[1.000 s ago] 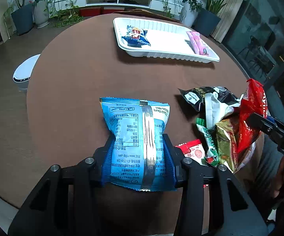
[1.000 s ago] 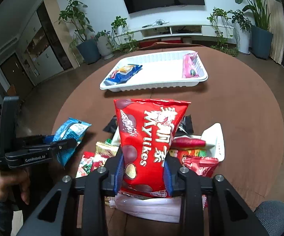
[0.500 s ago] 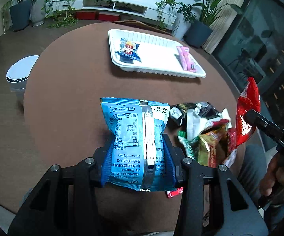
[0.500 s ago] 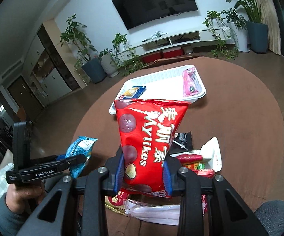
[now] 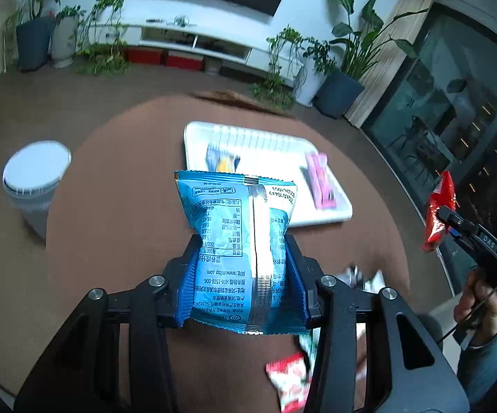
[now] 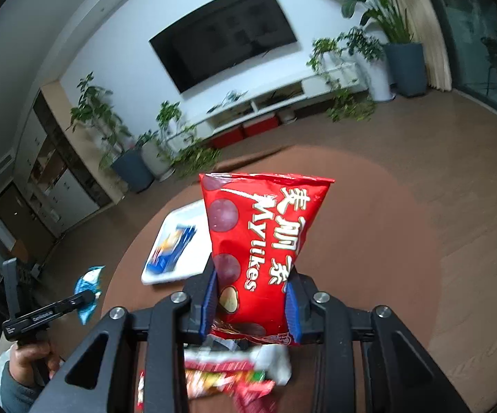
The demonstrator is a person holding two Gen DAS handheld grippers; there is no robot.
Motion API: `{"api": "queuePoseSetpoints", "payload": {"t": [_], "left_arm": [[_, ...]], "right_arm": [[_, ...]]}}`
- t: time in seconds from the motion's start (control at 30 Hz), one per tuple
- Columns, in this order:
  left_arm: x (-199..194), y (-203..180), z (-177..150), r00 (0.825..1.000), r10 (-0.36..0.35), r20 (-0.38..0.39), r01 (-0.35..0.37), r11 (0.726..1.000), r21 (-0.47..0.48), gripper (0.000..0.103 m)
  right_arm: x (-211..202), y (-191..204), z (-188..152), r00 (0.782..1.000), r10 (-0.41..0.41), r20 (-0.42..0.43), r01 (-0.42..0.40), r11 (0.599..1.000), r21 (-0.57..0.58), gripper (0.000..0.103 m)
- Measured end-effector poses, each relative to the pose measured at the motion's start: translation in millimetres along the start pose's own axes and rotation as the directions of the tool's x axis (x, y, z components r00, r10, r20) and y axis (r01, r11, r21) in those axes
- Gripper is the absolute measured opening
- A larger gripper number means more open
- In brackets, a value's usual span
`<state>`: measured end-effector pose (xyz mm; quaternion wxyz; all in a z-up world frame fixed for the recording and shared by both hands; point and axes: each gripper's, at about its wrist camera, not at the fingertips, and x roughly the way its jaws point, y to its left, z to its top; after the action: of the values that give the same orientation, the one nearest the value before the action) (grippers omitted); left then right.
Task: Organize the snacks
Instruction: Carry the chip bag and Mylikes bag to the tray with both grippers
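Observation:
My left gripper is shut on a blue snack bag, held up above the round brown table. My right gripper is shut on a red Mylikes bag, also raised. A white tray lies at the table's far side with a blue-yellow snack and a pink bar in it. The tray also shows in the right wrist view, partly behind the red bag. The right gripper with the red bag appears at the right edge of the left wrist view.
A blurred pile of loose snack packets lies on the table below the right gripper; part of it shows in the left wrist view. A white round bin stands on the floor left of the table. Potted plants line the far wall.
Both grippers have lifted higher with their bags and tilted up; the table, tray and snack pile have dropped lower in both views.

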<state>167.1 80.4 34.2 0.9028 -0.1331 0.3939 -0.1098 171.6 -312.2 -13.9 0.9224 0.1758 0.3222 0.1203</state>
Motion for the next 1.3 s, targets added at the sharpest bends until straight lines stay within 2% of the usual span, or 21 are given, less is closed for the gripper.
{"api": "queuePoseSetpoints", "payload": {"t": [0.2, 0.33, 0.47, 0.63, 0.83, 1.13, 1.3], "left_arm": [[24, -21, 60, 1.0, -0.01, 0.019, 0.009, 0.999, 0.049, 0.043], [60, -38, 92, 1.0, 0.004, -0.002, -0.004, 0.996, 0.091, 0.043], [99, -42, 108, 0.999, 0.016, -0.032, -0.014, 0.996, 0.088, 0.043], [153, -44, 105, 0.995, 0.049, -0.083, -0.044, 0.997, 0.062, 0.043], [190, -47, 86, 0.99, 0.087, -0.114, -0.078, 0.994, 0.083, 0.043], [233, -49, 68, 0.98, 0.13, -0.152, -0.115, 0.988, 0.107, 0.043], [259, -53, 59, 0.973, 0.148, -0.178, -0.127, 0.984, 0.123, 0.044]], "right_arm": [[25, 21, 56, 0.999, 0.049, 0.013, -0.048, 0.996, -0.075, 0.035], [65, 43, 80, 0.994, 0.099, -0.046, -0.104, 0.987, -0.123, 0.035], [118, 57, 88, 0.979, 0.127, -0.158, -0.151, 0.977, -0.151, 0.035], [186, 62, 75, 0.953, 0.085, -0.29, -0.141, 0.973, -0.18, 0.035], [238, 49, 60, 0.923, 0.043, -0.382, -0.122, 0.975, -0.184, 0.035], [276, 42, 43, 0.89, -0.03, -0.456, -0.087, 0.968, -0.233, 0.035], [286, 40, 36, 0.881, -0.057, -0.47, -0.068, 0.967, -0.244, 0.035]]}}
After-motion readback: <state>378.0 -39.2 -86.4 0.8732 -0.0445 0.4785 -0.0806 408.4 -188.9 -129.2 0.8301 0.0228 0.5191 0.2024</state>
